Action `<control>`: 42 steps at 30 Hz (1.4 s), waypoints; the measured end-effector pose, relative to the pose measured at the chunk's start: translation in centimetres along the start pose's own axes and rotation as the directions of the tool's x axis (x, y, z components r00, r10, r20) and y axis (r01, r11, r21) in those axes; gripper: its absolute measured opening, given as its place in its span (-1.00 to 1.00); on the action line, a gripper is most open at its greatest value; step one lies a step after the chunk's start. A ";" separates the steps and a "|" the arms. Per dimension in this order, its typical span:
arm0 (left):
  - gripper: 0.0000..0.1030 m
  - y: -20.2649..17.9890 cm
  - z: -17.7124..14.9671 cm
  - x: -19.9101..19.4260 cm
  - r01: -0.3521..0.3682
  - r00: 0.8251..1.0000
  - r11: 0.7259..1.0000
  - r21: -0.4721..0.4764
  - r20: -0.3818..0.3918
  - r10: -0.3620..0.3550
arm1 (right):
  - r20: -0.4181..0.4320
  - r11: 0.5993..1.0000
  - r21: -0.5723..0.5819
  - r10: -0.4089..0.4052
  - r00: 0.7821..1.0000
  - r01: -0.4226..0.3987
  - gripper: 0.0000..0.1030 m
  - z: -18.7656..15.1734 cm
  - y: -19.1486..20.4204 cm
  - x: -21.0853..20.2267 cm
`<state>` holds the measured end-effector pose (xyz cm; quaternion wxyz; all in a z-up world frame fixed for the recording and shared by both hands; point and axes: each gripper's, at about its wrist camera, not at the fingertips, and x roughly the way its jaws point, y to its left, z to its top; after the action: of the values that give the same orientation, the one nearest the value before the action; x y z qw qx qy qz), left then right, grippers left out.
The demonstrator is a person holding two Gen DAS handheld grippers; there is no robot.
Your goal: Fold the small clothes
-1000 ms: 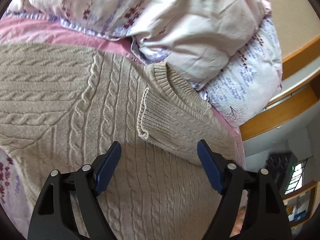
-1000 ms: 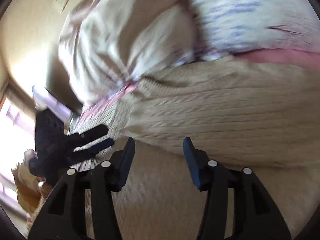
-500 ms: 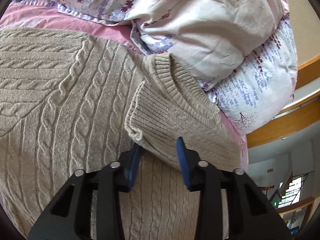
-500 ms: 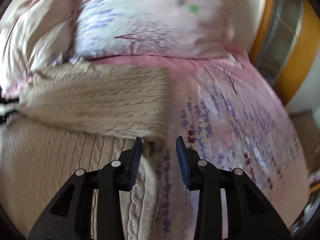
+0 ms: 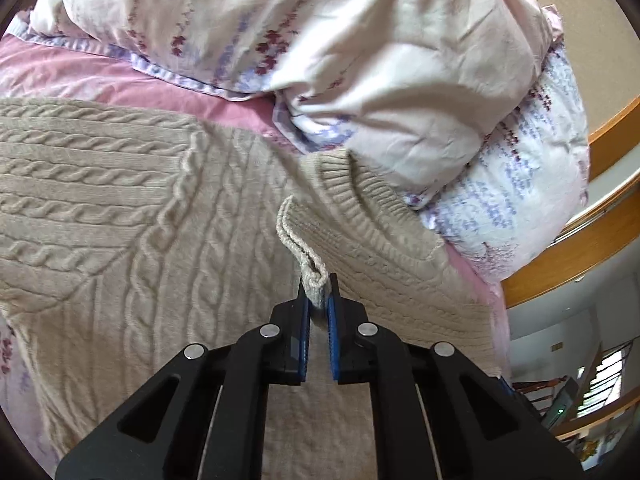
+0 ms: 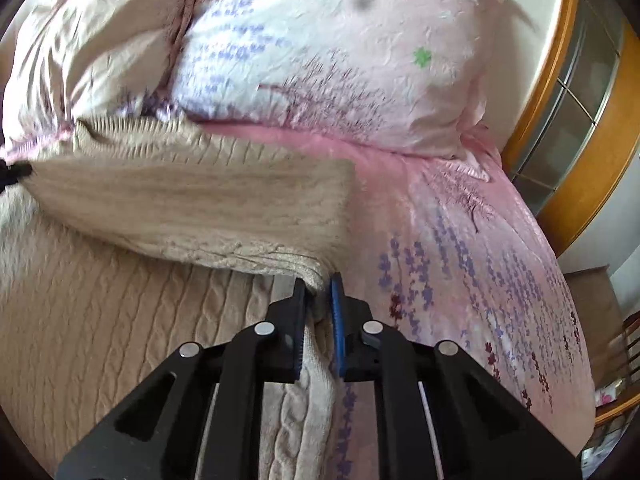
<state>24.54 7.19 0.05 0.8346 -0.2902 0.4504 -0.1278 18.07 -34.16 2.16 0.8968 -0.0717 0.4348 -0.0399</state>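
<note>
Left gripper (image 5: pixel 318 292): I read its jaws as clamped on the ribbed cuff (image 5: pixel 316 280) of a folded-over sleeve; knit fills the gap between the blue pads.
Right gripper (image 6: pixel 318 290): jaws drawn close on the bunched corner of the folded sleeve panel (image 6: pixel 192 204); knit sits between the pads, so I judge it gripped, though motion blur softens the contact.
Sweater (image 5: pixel 132 220): one beige cable-knit sweater, lying flat across the middle of the bed; its collar (image 5: pixel 360 192) touches the bedding heap at the head end; its right-hand side lies near the bed's side edge in the right wrist view.
Bed sheet (image 6: pixel 460 248): pink, floral print; bare beyond the sweater's side edge.
Far end: one crumpled quilt (image 5: pixel 360 60) and one floral pillow (image 6: pixel 340 60), piled at the head of the bed, against the sweater's top.
Step in hand: I judge this a sleeve or top fold, with both folded sleeves gripped at once.
Method: I would lift both grips only enough to clear the body panel; move both at matched speed and height; keep the knit lightly taut between them, not stretched; lay the fold edge straight and parallel to the bed's side edge; part the jaws only once the cloth rests flat.
Caution: cable-knit is heavy and slack; a shallow pinch may slip.
Count: grippers two; sweater one; quilt one; pillow one.
</note>
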 end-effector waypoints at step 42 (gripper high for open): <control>-0.30 23.7 3.0 -17.9 -0.179 0.926 0.851 -0.494 0.207 0.315 | -0.088 0.953 0.051 0.303 0.949 -0.300 0.64 7.1 16.5 2.2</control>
<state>15.82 35.72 -0.71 0.8047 -0.4365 0.3788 0.1359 25.13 -17.52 2.12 0.8718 0.0140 0.4820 0.0864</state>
